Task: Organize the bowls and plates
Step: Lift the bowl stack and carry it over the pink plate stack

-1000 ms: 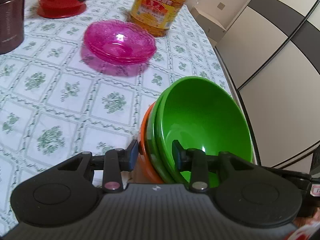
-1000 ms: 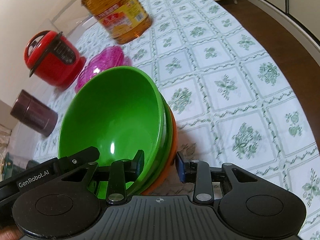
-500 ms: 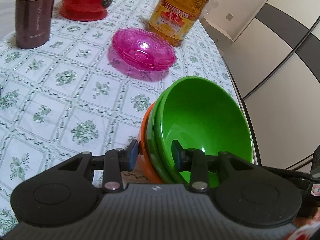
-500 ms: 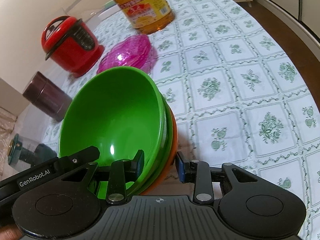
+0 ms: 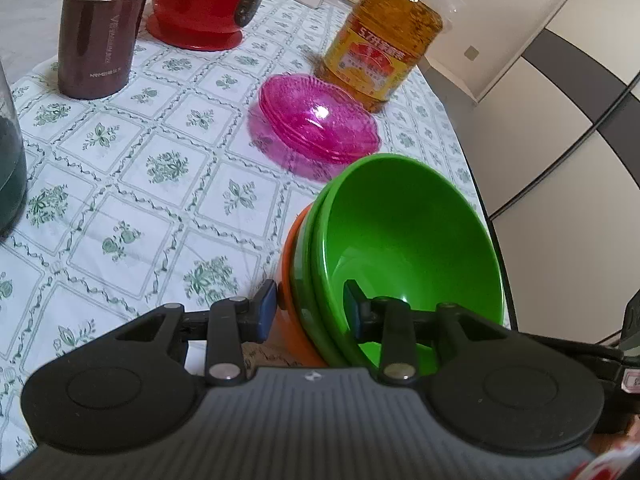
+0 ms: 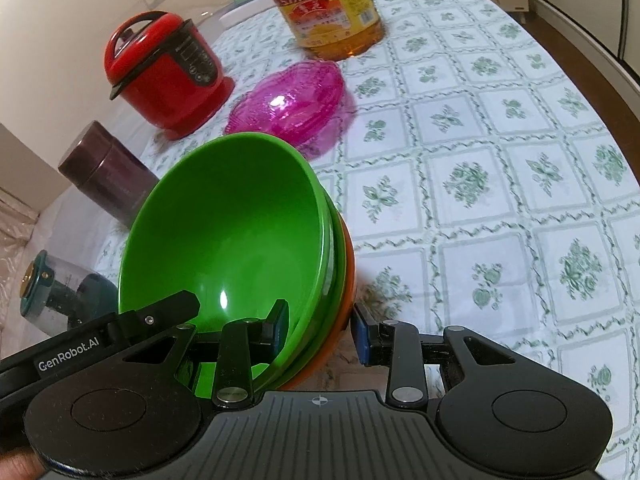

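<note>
Both grippers (image 5: 310,312) (image 6: 320,330) angled down, clamping bowl stack (image 5: 400,240)

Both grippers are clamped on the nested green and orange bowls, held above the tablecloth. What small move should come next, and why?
Probably lower the bowl stack onto bare tablecloth short of the pink dishes. The left gripper and right gripper each pinch opposite rims of the stack, which sits tilted off the cloth, and the oil bottle crowds the space behind the pink dishes.

table (image 5: 120,184) under white cloth with green floral diamond print; cream walls (image 6: 80,12), white and grey panelled wardrobe (image 5: 560,92), brown wood floor (image 6: 576,52), soft daylight, slight glare
</note>
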Demonstrator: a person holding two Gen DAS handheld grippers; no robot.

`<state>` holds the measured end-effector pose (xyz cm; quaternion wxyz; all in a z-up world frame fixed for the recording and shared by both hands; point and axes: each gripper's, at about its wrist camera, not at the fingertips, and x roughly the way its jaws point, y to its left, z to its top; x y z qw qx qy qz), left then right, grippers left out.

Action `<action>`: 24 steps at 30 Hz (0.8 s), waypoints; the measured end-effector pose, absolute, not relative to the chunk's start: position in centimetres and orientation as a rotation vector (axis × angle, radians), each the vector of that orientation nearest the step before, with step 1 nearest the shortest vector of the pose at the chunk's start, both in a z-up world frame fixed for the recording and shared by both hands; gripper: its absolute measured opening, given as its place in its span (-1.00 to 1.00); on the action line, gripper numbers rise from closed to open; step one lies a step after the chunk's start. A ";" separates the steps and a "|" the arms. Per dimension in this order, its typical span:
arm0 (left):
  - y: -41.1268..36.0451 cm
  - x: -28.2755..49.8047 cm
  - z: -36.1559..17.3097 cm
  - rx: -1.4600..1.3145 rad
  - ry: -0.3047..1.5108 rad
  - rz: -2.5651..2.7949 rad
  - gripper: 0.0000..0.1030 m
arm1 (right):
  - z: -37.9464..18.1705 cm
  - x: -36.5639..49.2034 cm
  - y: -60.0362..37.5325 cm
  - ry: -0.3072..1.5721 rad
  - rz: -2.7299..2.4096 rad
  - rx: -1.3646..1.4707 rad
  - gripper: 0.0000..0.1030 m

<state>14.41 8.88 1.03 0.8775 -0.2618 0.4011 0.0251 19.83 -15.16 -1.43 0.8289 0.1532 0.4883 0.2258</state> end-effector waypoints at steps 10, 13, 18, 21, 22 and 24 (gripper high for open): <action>10.6 17.5 2.1 -0.547 0.813 0.055 -0.39 | -0.1 23.0 -13.5 1.017 0.502 0.320 -0.34; 10.9 18.6 2.5 -0.545 0.809 0.053 -0.40 | 0.5 24.2 -13.2 1.006 0.502 0.315 -0.34; 11.4 20.7 3.1 -0.547 0.805 0.042 -0.39 | 1.5 26.3 -12.7 0.991 0.504 0.306 -0.34; 11.8 22.1 3.5 -0.547 0.804 0.036 -0.39 | 2.3 27.6 -12.4 0.984 0.505 0.299 -0.34; 11.9 22.7 3.6 -0.547 0.805 0.034 -0.39 | 2.5 28.1 -12.3 0.981 0.505 0.297 -0.34; 12.2 23.8 3.9 -0.549 0.807 0.030 -0.39 | 2.8 29.1 -12.1 0.974 0.504 0.295 -0.34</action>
